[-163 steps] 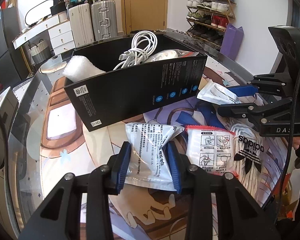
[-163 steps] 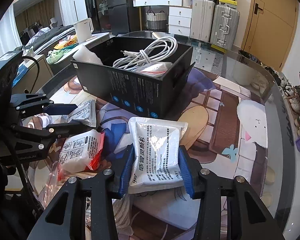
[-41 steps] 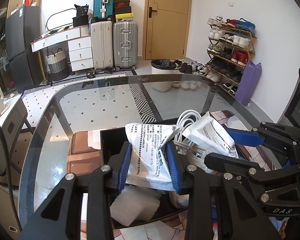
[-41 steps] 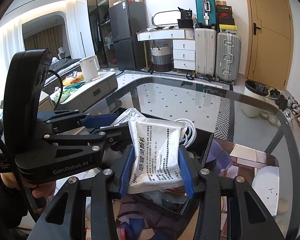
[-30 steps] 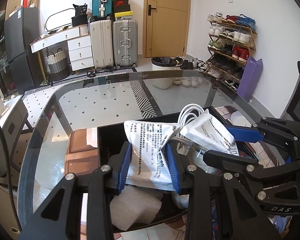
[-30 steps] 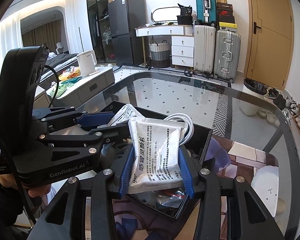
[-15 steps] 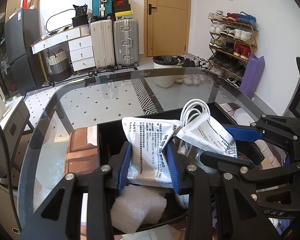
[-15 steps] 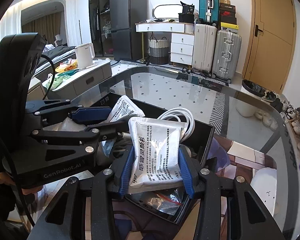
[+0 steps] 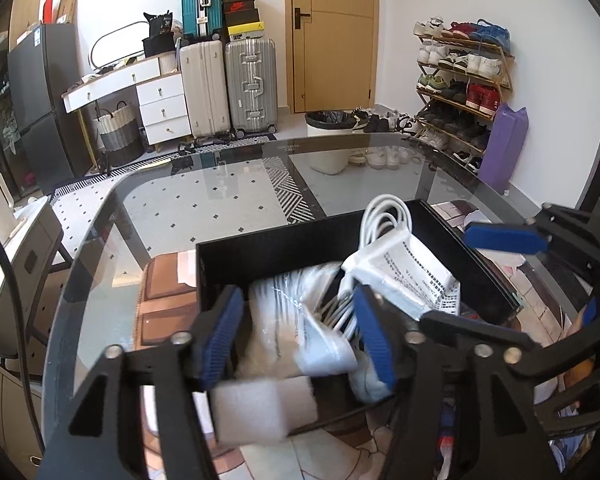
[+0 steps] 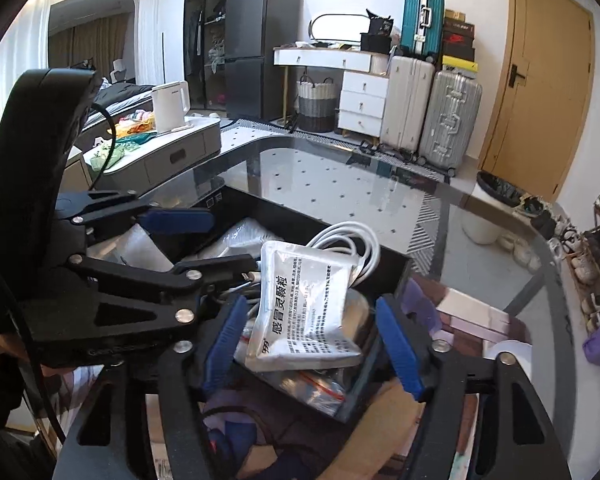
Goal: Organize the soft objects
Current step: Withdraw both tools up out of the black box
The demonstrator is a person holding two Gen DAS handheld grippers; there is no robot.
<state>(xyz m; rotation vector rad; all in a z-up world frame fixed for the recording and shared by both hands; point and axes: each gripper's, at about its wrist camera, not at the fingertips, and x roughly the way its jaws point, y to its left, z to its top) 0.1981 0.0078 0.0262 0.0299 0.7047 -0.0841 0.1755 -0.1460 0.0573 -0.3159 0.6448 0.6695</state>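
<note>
Landmark: the black box (image 9: 284,252) on the glass table (image 9: 220,192).

The left gripper (image 9: 298,334) hovered over the box's near-left part. Its jaws had just been opening; they stood apart, pads clear of the blurred silver pouch (image 9: 300,328), which lay between them inside the box, beyond a white foam block (image 9: 260,408) at the near wall.

A coiled white cable (image 9: 384,216) lay at the box's far-right side.

The right gripper (image 10: 310,346) hovered over the box's near-right corner. Its jaws had also just been opening; they stood wide, pads clear of the white medicine sachet (image 10: 304,308), which rested tilted inside the box against the cable.
</note>
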